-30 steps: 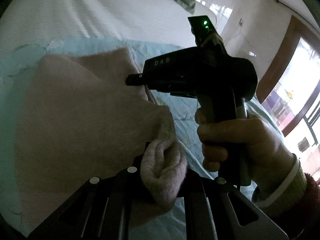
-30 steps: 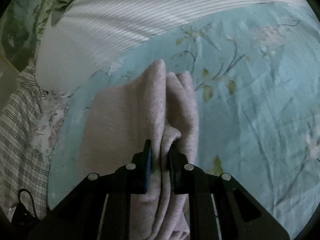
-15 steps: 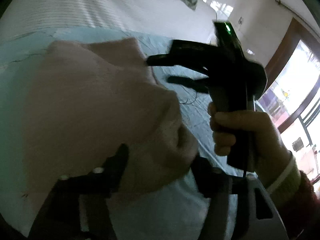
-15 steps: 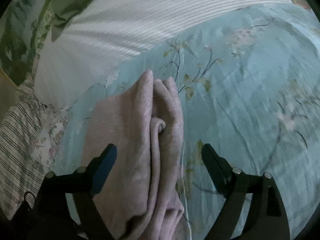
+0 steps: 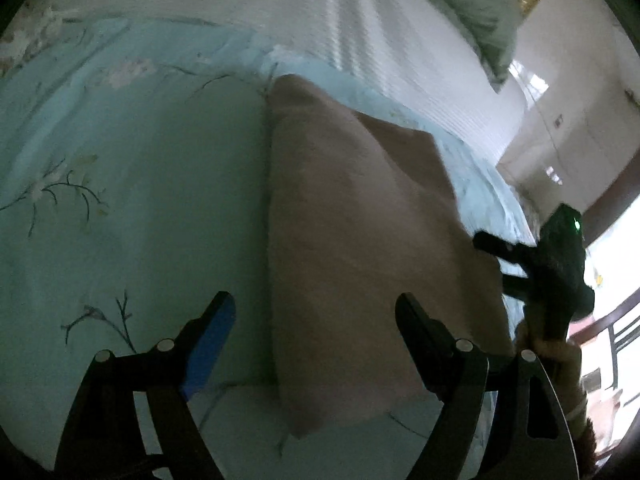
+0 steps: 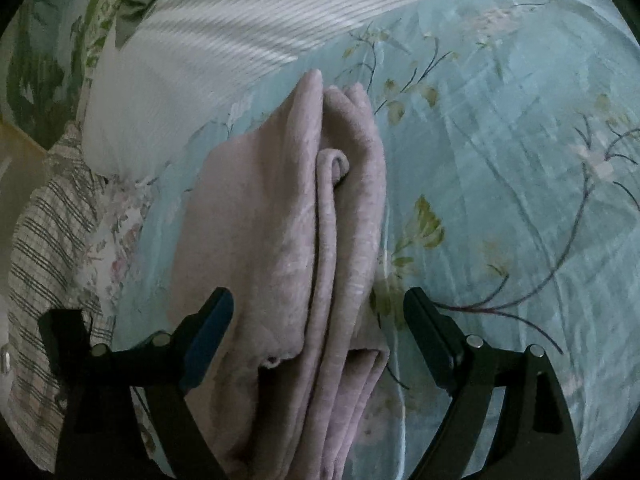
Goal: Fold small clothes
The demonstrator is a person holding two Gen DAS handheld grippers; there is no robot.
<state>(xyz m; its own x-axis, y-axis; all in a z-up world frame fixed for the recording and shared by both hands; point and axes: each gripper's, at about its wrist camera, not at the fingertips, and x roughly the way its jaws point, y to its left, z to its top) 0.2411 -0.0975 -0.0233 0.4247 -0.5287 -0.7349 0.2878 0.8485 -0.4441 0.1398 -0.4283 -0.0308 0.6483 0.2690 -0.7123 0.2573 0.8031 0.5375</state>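
I am working in a bedroom at home. Under my tools lies a bed sheet [image 6: 500, 160], pale blue and printed with branches and flowers. Beyond the sheet, at its far edge, sits a white ribbed blanket [image 6: 248, 28], and past that a green leafy pillow [image 5: 472, 4]. To the left of the sheet lies checked cloth [image 6: 44, 240]. To the sheet's right I see a white wall [image 5: 568, 92] and a bright window with a dark frame [image 5: 616, 332].

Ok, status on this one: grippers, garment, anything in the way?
Left gripper opening, right gripper open, neither gripping. Pink knit garment folded on floral bedsheet. Nothing in the way.
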